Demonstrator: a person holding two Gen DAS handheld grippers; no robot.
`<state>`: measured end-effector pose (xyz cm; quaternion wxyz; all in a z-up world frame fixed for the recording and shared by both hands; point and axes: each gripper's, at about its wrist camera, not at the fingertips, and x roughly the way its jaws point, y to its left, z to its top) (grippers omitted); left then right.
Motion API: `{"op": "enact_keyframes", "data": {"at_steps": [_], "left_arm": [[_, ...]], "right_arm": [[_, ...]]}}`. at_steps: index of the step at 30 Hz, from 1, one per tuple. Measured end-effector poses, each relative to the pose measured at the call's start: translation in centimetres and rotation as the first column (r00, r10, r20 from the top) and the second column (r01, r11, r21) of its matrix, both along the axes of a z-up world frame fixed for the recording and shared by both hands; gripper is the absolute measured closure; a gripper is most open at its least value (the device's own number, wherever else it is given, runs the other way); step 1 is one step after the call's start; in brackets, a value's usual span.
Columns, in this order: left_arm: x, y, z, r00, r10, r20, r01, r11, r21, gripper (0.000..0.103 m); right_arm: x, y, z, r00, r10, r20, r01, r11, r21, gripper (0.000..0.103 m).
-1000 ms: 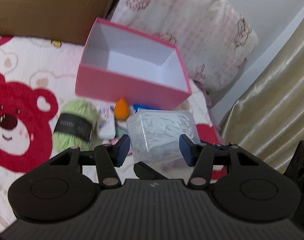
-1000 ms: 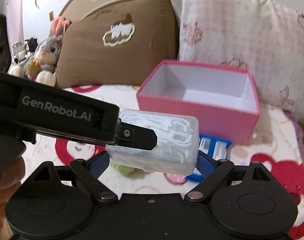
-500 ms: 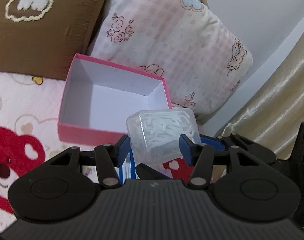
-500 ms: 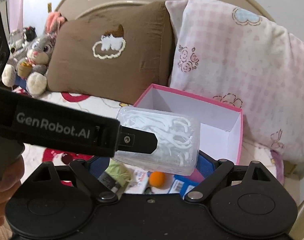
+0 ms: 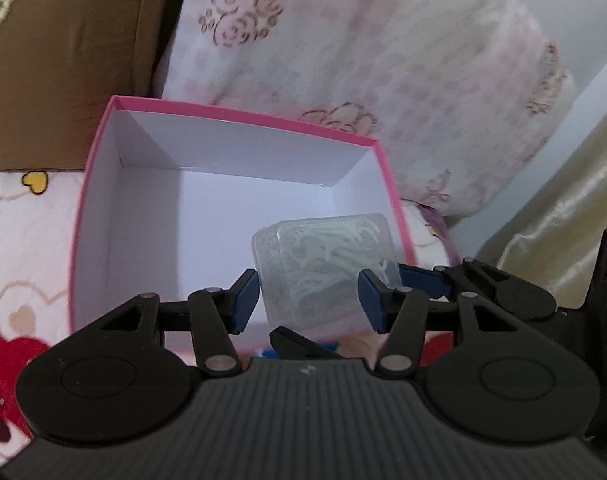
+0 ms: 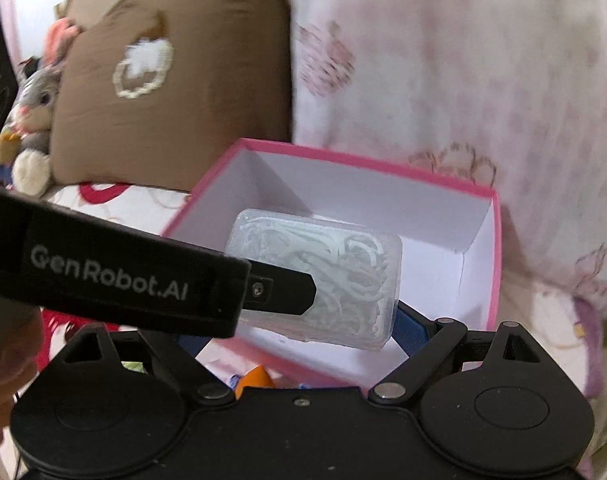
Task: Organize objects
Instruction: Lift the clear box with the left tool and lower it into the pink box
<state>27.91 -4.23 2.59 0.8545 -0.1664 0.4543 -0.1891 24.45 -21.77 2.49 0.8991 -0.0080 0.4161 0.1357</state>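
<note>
At frame centre of the left wrist view sits an open cardboard box (image 5: 239,200), pink outside and along the rim, plain white inside. Low in the frame, a clear plastic case (image 5: 327,276) shows a tangle of white floss picks. Upper right, the pale pillow (image 5: 383,60) carries a faint pink check with brownish rose prints. Upper left of the right wrist view, a brown cushion (image 6: 175,80) bears a white, cream-outlined cloud patch; at the left edge sits a grey plush rabbit (image 6: 35,100).
</note>
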Motion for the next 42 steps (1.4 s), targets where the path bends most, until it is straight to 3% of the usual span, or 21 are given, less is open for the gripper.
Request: {"op": "enact_keyframes", "data": {"at_steps": [4, 11, 23, 32, 37, 39, 41, 42], "left_arm": [[3.5, -0.6, -2.2, 0.999, 0.005, -0.044, -0.005, 1.000, -0.002, 0.050], [8.8, -0.9, -6.2, 0.984, 0.003, -0.180, -0.016, 0.997, -0.070, 0.050], [11.2, -2.0, -9.3, 0.964, -0.012, -0.265, -0.003, 0.998, -0.057, 0.050], [11.5, -2.2, -9.7, 0.957, 0.020, -0.288, -0.039, 0.997, -0.062, 0.052], [11.1, -2.4, -9.3, 0.959, 0.049, -0.280, -0.052, 0.999, -0.002, 0.052], [11.0, -2.8, -9.4, 0.955, 0.051, -0.291, -0.050, 0.999, 0.010, 0.052], [10.9, -3.1, -9.8, 0.945, 0.066, -0.319, -0.063, 0.998, 0.020, 0.058], [10.8, -3.0, -9.9, 0.943, 0.074, -0.325, -0.072, 0.997, 0.018, 0.060]], "right_arm": [[3.6, -1.6, -2.1, 0.997, -0.040, -0.073, 0.044, 0.998, 0.055, 0.010], [8.2, -1.9, -4.9, 0.982, -0.050, -0.183, 0.049, 0.999, -0.010, 0.010], [11.0, -0.9, -7.6, 0.954, -0.002, -0.301, -0.032, 0.994, -0.107, 0.010], [11.0, -0.3, -7.7, 0.949, 0.001, -0.316, -0.041, 0.992, -0.121, 0.011], [9.9, 0.7, -6.8, 0.958, 0.067, -0.281, -0.118, 0.978, -0.170, 0.009], [9.1, 0.7, -6.2, 0.964, 0.098, -0.246, -0.139, 0.978, -0.156, 0.012], [8.8, 0.6, -6.0, 0.965, 0.120, -0.234, -0.157, 0.976, -0.149, 0.036], [8.7, 0.6, -6.1, 0.965, 0.121, -0.233, -0.160, 0.975, -0.156, 0.042]]}}
